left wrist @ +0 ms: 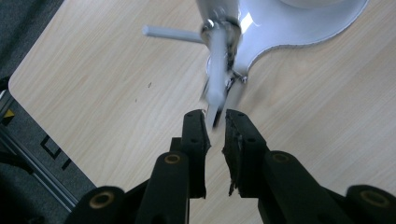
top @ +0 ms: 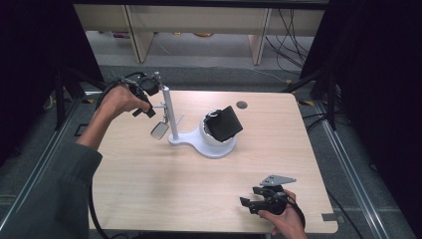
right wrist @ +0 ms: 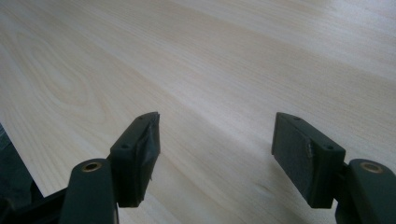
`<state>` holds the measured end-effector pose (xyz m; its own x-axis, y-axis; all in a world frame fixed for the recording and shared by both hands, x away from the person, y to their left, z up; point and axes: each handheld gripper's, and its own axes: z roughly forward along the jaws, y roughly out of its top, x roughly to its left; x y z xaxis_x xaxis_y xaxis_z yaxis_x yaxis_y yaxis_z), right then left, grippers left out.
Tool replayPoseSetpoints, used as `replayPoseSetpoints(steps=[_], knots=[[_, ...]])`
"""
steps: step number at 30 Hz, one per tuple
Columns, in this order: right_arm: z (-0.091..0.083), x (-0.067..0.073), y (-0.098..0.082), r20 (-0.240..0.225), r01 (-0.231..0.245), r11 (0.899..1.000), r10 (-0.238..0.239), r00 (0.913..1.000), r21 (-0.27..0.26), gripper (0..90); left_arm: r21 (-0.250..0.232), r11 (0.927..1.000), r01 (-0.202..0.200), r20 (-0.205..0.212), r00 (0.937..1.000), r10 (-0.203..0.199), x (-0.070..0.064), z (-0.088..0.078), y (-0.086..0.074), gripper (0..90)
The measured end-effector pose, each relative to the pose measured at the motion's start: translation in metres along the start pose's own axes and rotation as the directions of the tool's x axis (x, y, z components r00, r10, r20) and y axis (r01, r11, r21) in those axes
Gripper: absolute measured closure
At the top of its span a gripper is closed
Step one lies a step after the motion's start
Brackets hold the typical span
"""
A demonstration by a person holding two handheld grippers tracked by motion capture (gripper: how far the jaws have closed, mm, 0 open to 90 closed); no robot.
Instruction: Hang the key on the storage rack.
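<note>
Black, rubber-padded, my left gripper (left wrist: 215,122) points steeply down, jaws nearly closed around the white metal lever (left wrist: 217,79) of the white round-based stand (top: 215,145); my right gripper (right wrist: 215,140) rests wide open, empty, above the pale wooden table (right wrist: 196,70).

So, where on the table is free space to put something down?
The table is bare across its near half, between the white stand and the right gripper, and along the right edge past the bowl. It is crowded at the far left, where the left gripper works at the post.
</note>
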<state>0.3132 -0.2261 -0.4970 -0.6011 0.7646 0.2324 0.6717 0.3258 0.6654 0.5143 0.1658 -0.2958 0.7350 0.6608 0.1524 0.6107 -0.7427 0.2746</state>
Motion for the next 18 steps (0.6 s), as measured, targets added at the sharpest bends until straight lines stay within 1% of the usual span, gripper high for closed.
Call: replayPoseSetpoints(steps=[1,3,6,7,8,9,11,12,13,14,15,16,17,18], knots=[[0.0,0.0,0.0,0.001,-0.002,1.0,0.002,1.0,0.001,33.4,-0.002,1.0,0.005,-0.004,1.0,-0.005,-0.001,0.0,0.0,77.1],[0.0,0.001,0.0,-0.004,-0.009,1.0,0.009,1.0,0.004,33.4,0.0,1.0,0.004,0.002,1.0,-0.004,-0.001,-0.001,-0.001,75.6],[0.0,0.0,0.0,0.0,-0.002,1.0,0.002,1.0,0.001,33.4,0.007,1.0,0.001,0.001,1.0,-0.001,0.0,-0.002,-0.003,74.2],[0.0,0.0,0.0,0.0,-0.003,1.0,0.003,1.0,0.0,33.4,0.0,1.0,0.006,0.0,1.0,-0.006,-0.001,-0.002,-0.003,74.2],[0.0,0.001,0.0,-0.002,-0.006,1.0,0.006,1.0,0.001,33.4,0.006,1.0,0.004,0.002,1.0,-0.004,0.0,-0.002,-0.004,73.7],[0.0,0.002,0.0,-0.006,-0.027,1.0,0.027,0.9996,0.009,33.4,0.008,0.9999,0.006,0.005,1.0,-0.006,-0.001,-0.003,-0.004,72.3],[0.001,0.001,0.0,-0.001,-0.021,1.0,0.021,0.9998,0.0,33.4,0.005,1.0,0.007,0.008,0.9999,-0.007,-0.001,-0.004,-0.006,72.1],[0.001,0.0,0.0,0.001,-0.004,1.0,0.004,1.0,-0.011,33.4,0.013,0.9999,0.003,0.013,0.9999,-0.004,-0.001,-0.004,-0.006,72.0],[0.001,0.0,0.0,0.003,-0.008,1.0,0.008,1.0,-0.009,33.4,0.01,0.9999,0.006,0.01,0.9999,-0.006,-0.002,-0.004,-0.007,71.6],[0.001,0.0,-0.001,-0.003,-0.021,1.0,0.021,0.9998,-0.016,33.5,0.011,0.9999,0.002,0.012,0.9999,-0.002,-0.001,-0.004,-0.008,71.3],[-0.001,0.001,0.0,0.001,-0.026,1.0,0.026,0.9997,0.01,33.4,0.008,1.0,0.002,0.016,0.9999,-0.002,-0.002,-0.004,-0.009,70.9],[0.0,-0.001,0.0,-0.006,-0.016,1.0,0.016,0.9999,0.0,33.4,0.006,1.0,-0.004,0.019,0.9998,0.004,-0.003,-0.005,-0.01,70.1],[0.0,-0.002,0.0,-0.001,-0.005,1.0,0.005,1.0,-0.003,33.5,-0.009,0.9999,0.008,0.027,0.9996,-0.008,-0.004,-0.004,-0.012,69.1],[0.0,-0.001,0.0,0.002,-0.017,1.0,0.017,0.9999,-0.006,33.4,-0.003,1.0,0.0,0.032,0.9995,0.0,-0.004,-0.005,-0.013,68.3]])
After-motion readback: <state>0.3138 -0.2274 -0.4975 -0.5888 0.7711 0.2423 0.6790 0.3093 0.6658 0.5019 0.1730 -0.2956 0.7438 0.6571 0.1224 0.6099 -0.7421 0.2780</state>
